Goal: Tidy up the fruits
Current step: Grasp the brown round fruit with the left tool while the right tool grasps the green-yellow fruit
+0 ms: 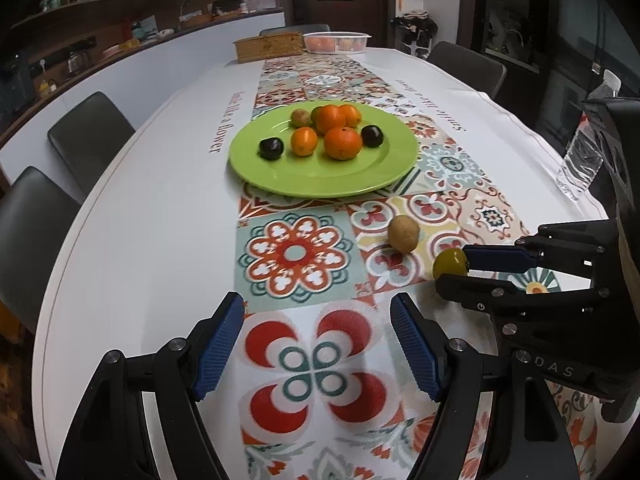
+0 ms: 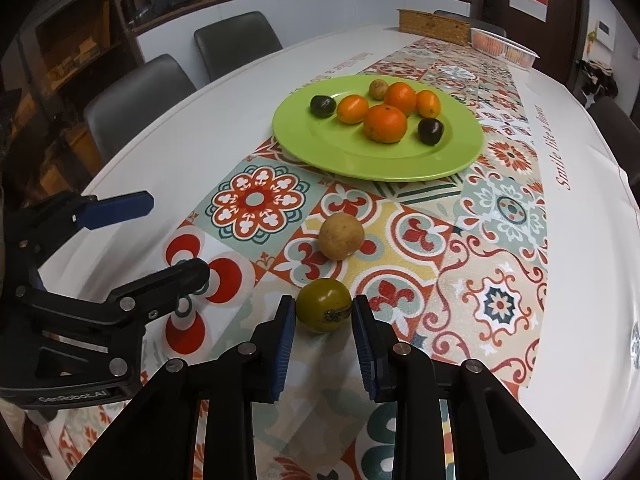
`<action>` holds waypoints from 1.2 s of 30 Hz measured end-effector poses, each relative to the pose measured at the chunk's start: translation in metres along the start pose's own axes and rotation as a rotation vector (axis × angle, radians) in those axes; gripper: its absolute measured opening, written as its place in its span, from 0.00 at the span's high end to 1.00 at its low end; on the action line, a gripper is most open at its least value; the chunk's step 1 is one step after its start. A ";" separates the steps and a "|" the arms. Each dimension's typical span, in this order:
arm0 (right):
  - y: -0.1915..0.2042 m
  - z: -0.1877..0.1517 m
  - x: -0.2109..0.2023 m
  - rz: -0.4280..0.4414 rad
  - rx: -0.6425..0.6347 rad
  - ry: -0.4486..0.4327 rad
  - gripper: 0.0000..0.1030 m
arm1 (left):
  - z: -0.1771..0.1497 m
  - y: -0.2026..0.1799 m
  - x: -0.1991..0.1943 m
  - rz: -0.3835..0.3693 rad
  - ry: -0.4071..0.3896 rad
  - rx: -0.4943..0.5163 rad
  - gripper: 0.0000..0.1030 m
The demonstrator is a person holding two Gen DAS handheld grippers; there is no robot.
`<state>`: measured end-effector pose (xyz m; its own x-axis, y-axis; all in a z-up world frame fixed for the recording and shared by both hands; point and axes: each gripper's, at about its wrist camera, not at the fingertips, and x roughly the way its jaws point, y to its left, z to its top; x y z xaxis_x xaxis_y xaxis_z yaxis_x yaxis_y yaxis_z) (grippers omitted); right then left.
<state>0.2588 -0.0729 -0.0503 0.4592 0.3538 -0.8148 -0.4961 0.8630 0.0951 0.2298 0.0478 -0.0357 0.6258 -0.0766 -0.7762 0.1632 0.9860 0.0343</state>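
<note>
A green plate (image 1: 320, 176) (image 2: 380, 160) on the patterned runner holds several oranges, two dark plums and a small brown fruit. A tan round fruit (image 1: 404, 234) (image 2: 341, 236) lies on the runner in front of the plate. A yellow-green fruit (image 1: 450, 263) (image 2: 323, 305) lies nearer. My right gripper (image 2: 323, 312) (image 1: 454, 270) has its two blue pads on either side of this fruit, touching or nearly touching it, on the table. My left gripper (image 1: 318, 320) (image 2: 176, 236) is open and empty, low over the runner to the left.
A clear water bottle (image 1: 582, 152) stands near the table's right edge. A wooden box (image 1: 268, 46) and a plastic tub of oranges (image 1: 336, 42) sit at the far end. Dark chairs (image 1: 88, 136) line the left side.
</note>
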 end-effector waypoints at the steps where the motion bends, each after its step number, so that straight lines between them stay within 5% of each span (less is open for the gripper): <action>1: -0.003 0.000 -0.003 -0.005 0.008 -0.009 0.71 | 0.002 -0.003 0.001 -0.009 -0.002 0.003 0.27; 14: -0.041 -0.002 -0.022 -0.064 0.062 -0.055 0.71 | 0.027 -0.031 0.024 -0.152 -0.021 0.035 0.29; 31: -0.063 0.004 -0.024 -0.067 0.107 -0.079 0.71 | 0.046 -0.046 0.070 -0.170 0.083 0.023 0.70; 36: -0.065 0.005 -0.025 -0.067 0.112 -0.081 0.71 | 0.045 -0.046 0.073 -0.180 0.085 0.012 0.74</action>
<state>0.2832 -0.1356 -0.0332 0.5486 0.3182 -0.7732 -0.3795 0.9188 0.1089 0.3025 -0.0094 -0.0650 0.5189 -0.2386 -0.8208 0.2759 0.9556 -0.1034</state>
